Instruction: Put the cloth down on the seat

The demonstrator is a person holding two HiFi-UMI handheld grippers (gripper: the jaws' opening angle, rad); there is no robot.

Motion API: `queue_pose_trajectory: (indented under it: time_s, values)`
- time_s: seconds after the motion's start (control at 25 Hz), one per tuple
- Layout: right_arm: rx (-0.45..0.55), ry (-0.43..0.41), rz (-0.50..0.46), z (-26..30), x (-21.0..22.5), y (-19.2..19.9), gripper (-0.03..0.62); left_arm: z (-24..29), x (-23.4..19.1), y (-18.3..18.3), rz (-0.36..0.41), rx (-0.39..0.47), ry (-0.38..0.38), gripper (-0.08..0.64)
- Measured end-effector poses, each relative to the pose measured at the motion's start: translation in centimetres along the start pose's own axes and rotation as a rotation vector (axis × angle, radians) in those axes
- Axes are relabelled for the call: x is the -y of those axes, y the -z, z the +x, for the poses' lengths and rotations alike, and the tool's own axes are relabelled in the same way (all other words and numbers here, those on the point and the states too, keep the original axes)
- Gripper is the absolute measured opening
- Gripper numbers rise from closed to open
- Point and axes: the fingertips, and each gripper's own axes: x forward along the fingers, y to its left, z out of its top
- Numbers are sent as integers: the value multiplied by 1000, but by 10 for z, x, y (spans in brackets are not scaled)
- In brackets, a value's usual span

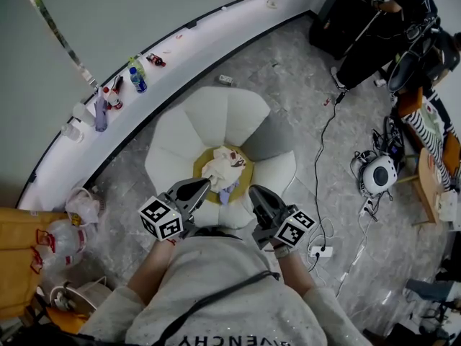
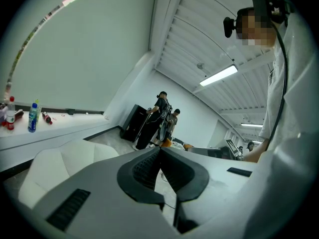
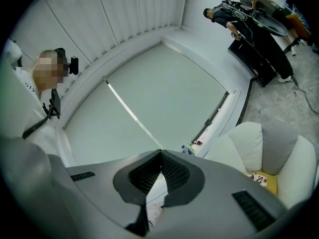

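Note:
A crumpled pale cloth [image 1: 222, 169] with red marks lies on the yellow seat [image 1: 243, 179] of a white petal-shaped chair [image 1: 225, 114]. No gripper touches it. My left gripper [image 1: 205, 185] hovers just in front of the seat's near edge, jaws shut and empty. My right gripper [image 1: 253, 190] is beside it at the right, also shut with nothing in it. In the left gripper view the left gripper [image 2: 160, 148] has its tips meeting, pointing level across the room. In the right gripper view the right gripper [image 3: 161, 152] is shut, and the cloth [image 3: 259, 178] shows at the lower right on the seat [image 3: 270, 185].
A curved white ledge [image 1: 180, 45] behind the chair holds several bottles [image 1: 137, 80]. One chair petal is grey [image 1: 272, 139]. Cables and a power strip [image 1: 318, 251] lie on the floor at right, near a round white device [image 1: 379, 174]. People [image 1: 389, 20] stand far right. Bags [image 1: 43, 247] sit at left.

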Motion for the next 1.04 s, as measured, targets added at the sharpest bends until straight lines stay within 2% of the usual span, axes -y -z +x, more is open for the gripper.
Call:
queue_pose_trajectory:
  time_s: [1.04]
  values:
    - [-45,9,79,3,22,20,18,1,-10,24,-59,-59,-28,14]
